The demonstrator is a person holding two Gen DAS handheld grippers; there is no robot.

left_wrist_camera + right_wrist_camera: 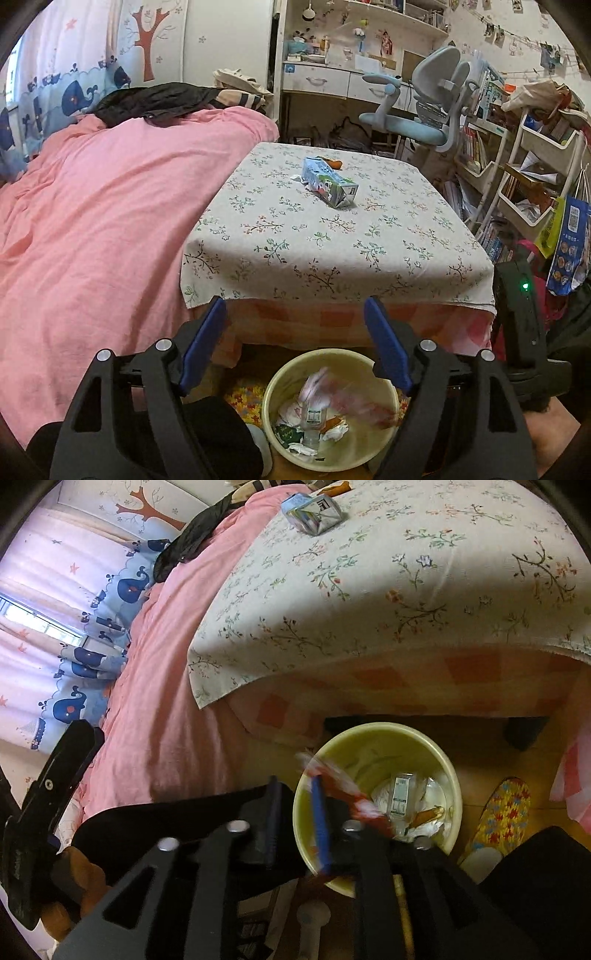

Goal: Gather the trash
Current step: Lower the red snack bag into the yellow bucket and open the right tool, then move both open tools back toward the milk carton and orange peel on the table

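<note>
Trash here means two lots: a blurred red-and-white wrapper (343, 794) at the mouth of the yellow bin (456, 775), and a crushed drink carton (328, 184) lying on its side near the middle of the floral tablecloth (332, 240), with a small orange scrap (335, 163) just behind it; the bin on the floor below the table's near edge already holds a small bottle (312, 419), crumpled paper and other scraps.

The right gripper (295, 812) sits over the near-left rim of the bin, its jaws parted a little; the wrapper lies against the right finger's outer side and seems to be dropping, though the blur hides whether a pad touches it; judging by this, the step in hand is the release, and it goes best if the jaws spread well and the gripper keeps above the bin's inside, since the wrapper is close to the rim and could slide out onto the floor.

The left gripper (295, 339) hangs spread wide and empty above the bin, facing the table.

For the carton, open cloth lies all round it; the hanging cloth edge could snag a low approach; a pink bedspread (92, 221) crowds the left, shelves (535, 166) the right, a patterned slipper (498, 819) lies beside the bin.
</note>
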